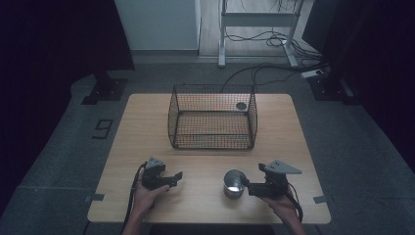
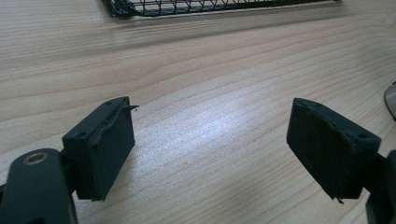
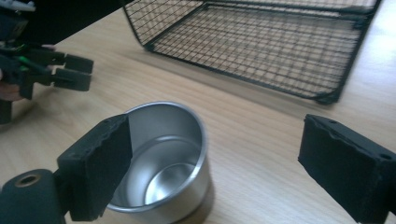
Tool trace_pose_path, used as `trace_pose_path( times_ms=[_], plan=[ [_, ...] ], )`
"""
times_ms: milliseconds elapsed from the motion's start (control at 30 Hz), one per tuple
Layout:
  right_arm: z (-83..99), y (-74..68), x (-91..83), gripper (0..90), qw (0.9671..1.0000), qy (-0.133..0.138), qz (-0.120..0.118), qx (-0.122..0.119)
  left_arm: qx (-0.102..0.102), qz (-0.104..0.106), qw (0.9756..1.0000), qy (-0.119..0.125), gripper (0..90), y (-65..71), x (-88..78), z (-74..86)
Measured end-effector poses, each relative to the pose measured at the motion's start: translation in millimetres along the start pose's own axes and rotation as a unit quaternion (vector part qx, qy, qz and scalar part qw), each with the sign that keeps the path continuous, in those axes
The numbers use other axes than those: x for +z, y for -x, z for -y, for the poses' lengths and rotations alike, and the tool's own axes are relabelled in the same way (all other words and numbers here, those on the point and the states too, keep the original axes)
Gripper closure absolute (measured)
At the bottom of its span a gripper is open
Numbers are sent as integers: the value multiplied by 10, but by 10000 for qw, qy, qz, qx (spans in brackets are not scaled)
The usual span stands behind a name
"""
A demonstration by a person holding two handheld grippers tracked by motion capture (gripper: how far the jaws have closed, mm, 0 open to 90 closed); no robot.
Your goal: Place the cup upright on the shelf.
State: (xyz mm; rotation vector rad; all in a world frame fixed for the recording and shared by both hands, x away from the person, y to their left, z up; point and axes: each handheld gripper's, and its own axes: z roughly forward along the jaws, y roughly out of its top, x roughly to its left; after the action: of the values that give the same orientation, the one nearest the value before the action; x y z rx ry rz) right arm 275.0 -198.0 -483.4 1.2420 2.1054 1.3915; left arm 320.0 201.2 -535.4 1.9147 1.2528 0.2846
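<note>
Steel cup (image 1: 234, 183) upright on bench (image 1: 147, 122), 6 o'clock of wire basket (image 1: 213, 117). Right hand-held gripper (image 1: 250, 186) at cup's 3 o'clock, spread, gripping nothing. Left hand-held gripper (image 1: 177, 178) spread, empty.

A dim room around a pale wooden counter (image 1: 147, 122)

The counter stands on grey carpet floor (image 1: 58, 161); beyond it, a white wall panel (image 1: 156, 24) and the white legs of a desk frame (image 1: 257, 29) catch the light, with black cables (image 1: 274, 44) trailing over the floor beneath. Dark curtains (image 1: 49, 39) close in both sides, a black stand foot (image 1: 105, 90) at their base, and a "9" marking (image 1: 103, 129) lies on the carpet.
</note>
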Motion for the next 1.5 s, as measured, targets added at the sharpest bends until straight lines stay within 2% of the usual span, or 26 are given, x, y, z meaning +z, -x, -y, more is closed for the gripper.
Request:
trace_pose_path(
  times_ms=[333, 633, 667, 767, 967, 1200, 1233, 1300, 1500],
  plan=[
    [35, -212, 155, 22, 9990, -274, -257, -236, 0, 21, 10000, -11, 154, 0, 7, 3],
    [77, -308, 287, 0, 9981, -424, -223, -386, -17, 59, 10000, -28, 155, -13, 5, 2],
    [94, -355, 330, 0, 9974, -485, -197, -504, -47, 51, 10000, 2, 155, -19, -3, 0],
    [101, -388, 371, 0, 9968, -528, -196, -561, -54, 49, 10000, 5, 155, -27, -7, -1],
    [130, -400, 461, 0, 9960, -636, -134, -614, -62, 91, 9999, 0, 156, -27, -4, 0],
    [168, -394, 494, 39, 9953, -672, -65, -690, -77, 73, 9999, 20, 155, -44, -23, -4],
    [173, -400, 480, 98, 9949, -658, -67, -760, -67, 33, 10000, 24, 156, -44, -23, -3],
    [177, -401, 469, 122, 9949, -643, -62, -779, -23, -24, 10000, 7, 155, -38, -20, -2],
    [179, -399, 459, 136, 9943, -661, -44, -839, 19, -62, 10000, 5, 155, -22, -19, -3]
  ],
)
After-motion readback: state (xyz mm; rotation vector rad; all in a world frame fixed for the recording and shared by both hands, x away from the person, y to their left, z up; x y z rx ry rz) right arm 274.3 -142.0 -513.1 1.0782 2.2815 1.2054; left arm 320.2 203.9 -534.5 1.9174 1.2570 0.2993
